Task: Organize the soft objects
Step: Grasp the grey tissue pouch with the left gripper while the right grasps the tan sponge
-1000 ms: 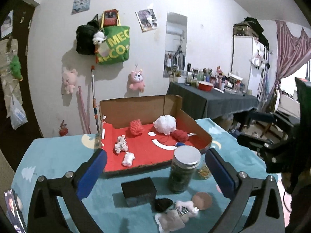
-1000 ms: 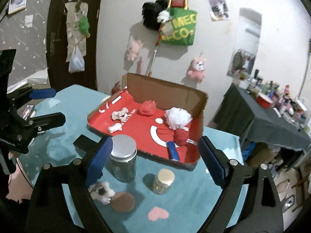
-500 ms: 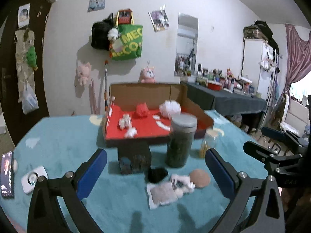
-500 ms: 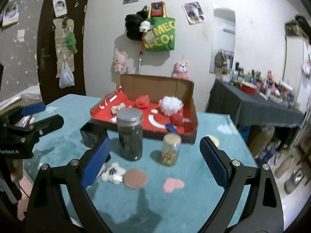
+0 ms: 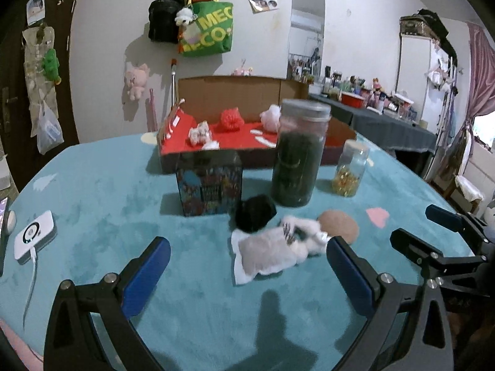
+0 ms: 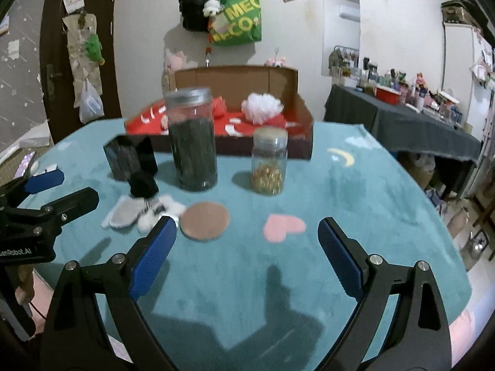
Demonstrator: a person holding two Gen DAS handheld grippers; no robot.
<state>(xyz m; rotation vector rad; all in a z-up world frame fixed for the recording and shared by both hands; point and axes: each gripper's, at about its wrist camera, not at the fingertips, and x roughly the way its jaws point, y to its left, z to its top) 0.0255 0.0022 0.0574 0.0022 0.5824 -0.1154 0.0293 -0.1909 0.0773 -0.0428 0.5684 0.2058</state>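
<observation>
On the teal cloth lie a grey-and-white soft pad (image 5: 266,255) (image 6: 123,215), a white fluffy piece (image 5: 304,236) (image 6: 161,211), a black soft lump (image 5: 255,213) (image 6: 143,184) and a round brown puff (image 5: 338,225) (image 6: 205,221). My left gripper (image 5: 247,275) is open, low over the cloth just in front of the grey pad. My right gripper (image 6: 247,252) is open too, with the brown puff just beyond its left finger. A cardboard box with a red floor (image 5: 235,137) (image 6: 304,130) behind holds a red pompom (image 5: 230,119), a white pompom (image 6: 262,107) and small white pieces (image 5: 199,133).
A tall jar of dark contents (image 5: 298,151) (image 6: 191,139), a small jar of yellow bits (image 5: 351,168) (image 6: 269,160) and a patterned dark box (image 5: 210,182) (image 6: 130,157) stand between the soft things and the cardboard box. A white device with a cable (image 5: 35,236) lies at the left.
Both grippers have dropped lower and drawn closer to the soft pile; the view now looks across the table instead of down onto it. Nothing was grasped.
</observation>
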